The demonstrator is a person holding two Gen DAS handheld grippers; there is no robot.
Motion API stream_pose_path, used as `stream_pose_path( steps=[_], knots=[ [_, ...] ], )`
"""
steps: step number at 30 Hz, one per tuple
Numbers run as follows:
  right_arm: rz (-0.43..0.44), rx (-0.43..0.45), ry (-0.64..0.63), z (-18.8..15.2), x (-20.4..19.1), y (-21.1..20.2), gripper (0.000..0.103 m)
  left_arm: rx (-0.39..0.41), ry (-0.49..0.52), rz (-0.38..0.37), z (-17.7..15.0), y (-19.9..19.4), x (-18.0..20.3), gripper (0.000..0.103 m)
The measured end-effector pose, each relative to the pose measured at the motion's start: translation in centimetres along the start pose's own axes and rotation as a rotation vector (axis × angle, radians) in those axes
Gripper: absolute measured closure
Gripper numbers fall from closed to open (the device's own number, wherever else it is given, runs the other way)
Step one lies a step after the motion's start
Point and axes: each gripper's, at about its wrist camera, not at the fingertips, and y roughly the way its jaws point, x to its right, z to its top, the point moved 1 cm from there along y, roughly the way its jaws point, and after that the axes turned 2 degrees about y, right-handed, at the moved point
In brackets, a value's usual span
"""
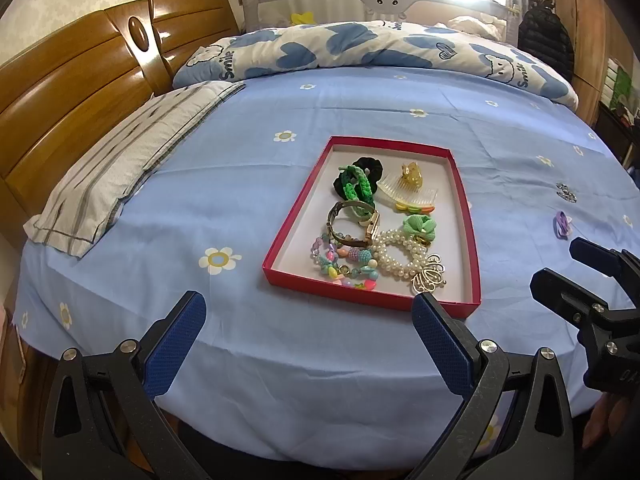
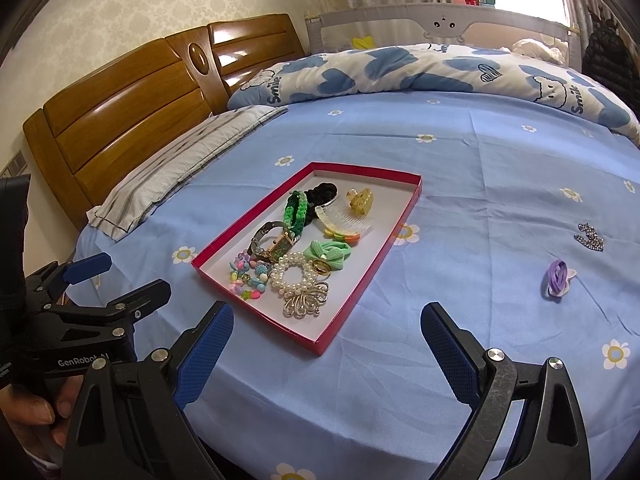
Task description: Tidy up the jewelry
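A red tray [image 1: 288,236] [image 2: 372,276] lies on the blue flowered sheet. It holds a watch [image 1: 354,224] [image 2: 276,246], a pearl bracelet [image 1: 400,256] [image 2: 292,276], a bead bracelet [image 1: 344,266], green and black scrunchies, a comb, a gold clip and a metal brooch [image 2: 304,300]. A purple hair tie [image 1: 561,222] [image 2: 556,276] and a rhinestone piece [image 1: 566,192] [image 2: 590,236] lie on the sheet right of the tray. My left gripper [image 1: 308,340] is open and empty before the tray. My right gripper [image 2: 328,344] is open and empty near the tray's front corner.
A striped pillow [image 1: 120,172] and wooden headboard [image 1: 60,92] are at the left. A blue-heart quilt [image 1: 360,48] lies along the far side, with a bed rail behind it. The sheet's front edge drops off just below the grippers.
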Motion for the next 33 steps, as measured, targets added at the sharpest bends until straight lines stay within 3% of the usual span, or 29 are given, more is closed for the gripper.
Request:
stream_pose_path(
  steps=[33],
  knots=[
    [0.002, 0.003, -0.002, 0.09, -0.05, -0.13, 0.007, -0.003, 0.004, -0.008, 0.08, 0.09, 0.2, 0.0]
  ],
)
